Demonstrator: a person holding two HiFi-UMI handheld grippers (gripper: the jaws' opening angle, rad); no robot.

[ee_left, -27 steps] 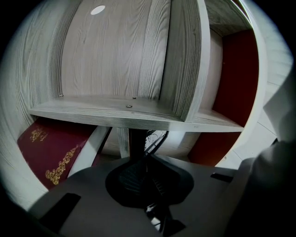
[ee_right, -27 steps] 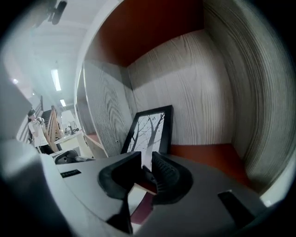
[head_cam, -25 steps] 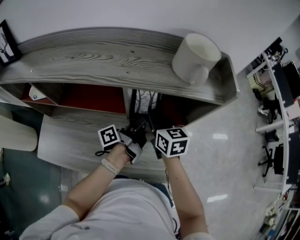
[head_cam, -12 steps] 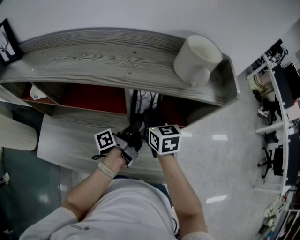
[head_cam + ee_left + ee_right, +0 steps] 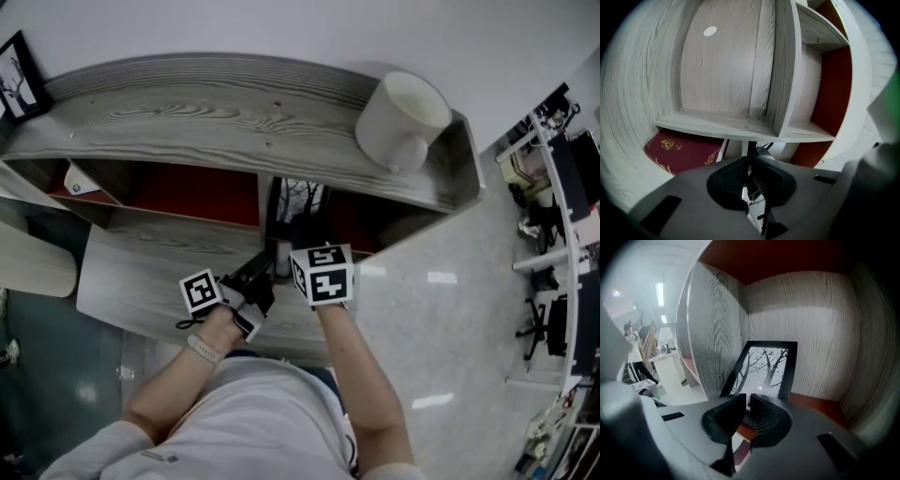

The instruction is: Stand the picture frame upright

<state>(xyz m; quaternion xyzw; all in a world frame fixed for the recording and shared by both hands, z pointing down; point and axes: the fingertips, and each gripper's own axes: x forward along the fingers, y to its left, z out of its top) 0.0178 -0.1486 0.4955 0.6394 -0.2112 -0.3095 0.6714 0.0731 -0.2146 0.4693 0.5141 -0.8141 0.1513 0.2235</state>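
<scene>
The picture frame (image 5: pixel 300 198), black-edged with a bare-tree print, leans upright against the back wall of the red-floored shelf compartment; it also fills the middle of the right gripper view (image 5: pixel 765 367). My right gripper (image 5: pixel 302 234) is just in front of it. Its jaws (image 5: pixel 746 405) are shut, nothing shows between them, and they hide the frame's bottom edge. My left gripper (image 5: pixel 265 269) hovers to the left over the lower shelf board, jaws together (image 5: pixel 750 176), pointing at the shelf divider and holding nothing that I can make out.
A white mug (image 5: pixel 405 117) lies on its side on the grey wooden shelf top (image 5: pixel 206 108). A second small frame (image 5: pixel 21 73) stands at the far left. A dark red book (image 5: pixel 684 152) lies under the lower shelf. Office desks stand at the right.
The right gripper has shifted left and in toward the frame, and its jaws have come together. The left gripper has drawn back down and to the left. The frame has stayed upright.
</scene>
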